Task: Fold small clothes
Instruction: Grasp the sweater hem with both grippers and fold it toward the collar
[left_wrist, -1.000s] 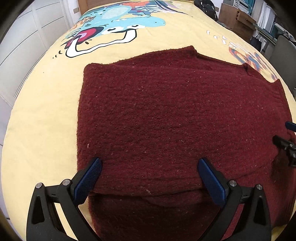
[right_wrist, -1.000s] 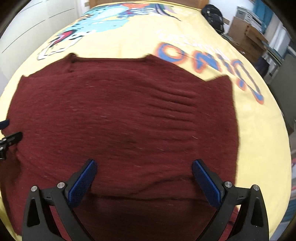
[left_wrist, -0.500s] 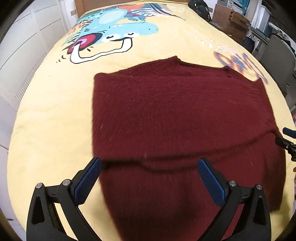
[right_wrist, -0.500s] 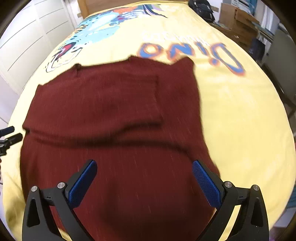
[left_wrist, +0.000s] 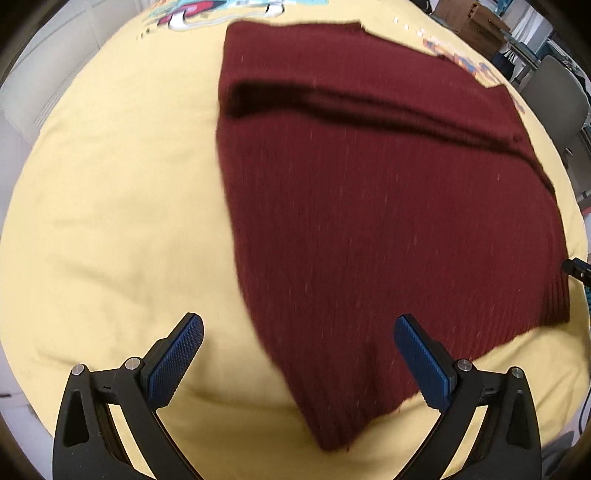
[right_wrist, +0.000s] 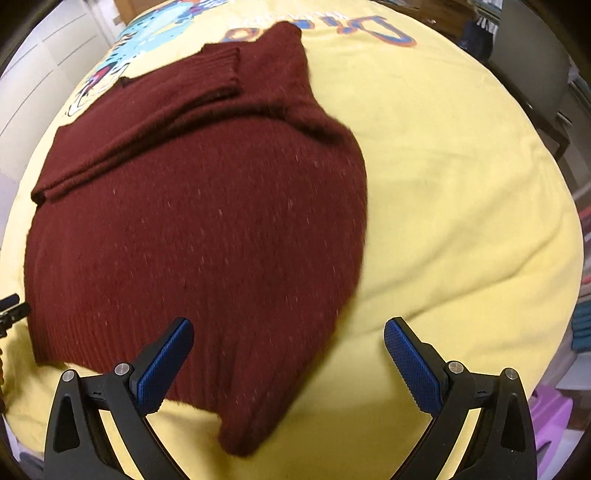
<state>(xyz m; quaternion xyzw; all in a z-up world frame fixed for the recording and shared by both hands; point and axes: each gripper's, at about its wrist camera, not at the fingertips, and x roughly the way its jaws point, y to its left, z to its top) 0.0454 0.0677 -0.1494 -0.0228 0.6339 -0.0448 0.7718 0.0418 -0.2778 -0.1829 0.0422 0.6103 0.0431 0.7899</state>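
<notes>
A dark red knit sweater (left_wrist: 369, 206) lies flat on the yellow bedspread (left_wrist: 110, 221). A sleeve (right_wrist: 177, 99) is folded across its far part.

Left claw (left_wrist: 298, 356), right claw (right_wrist: 289, 354): black frames, blue textured pads, silver screws.

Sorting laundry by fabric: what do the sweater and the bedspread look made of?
Sweater: looks like a thick wool or acrylic knit, matte and fuzzy, with vertical ribbing and pale lint flecks. Bedspread: looks like soft, matte woven cotton or fleece, yellow with a printed cartoon, creasing gently. The fibre of either cannot be settled by sight.
</notes>
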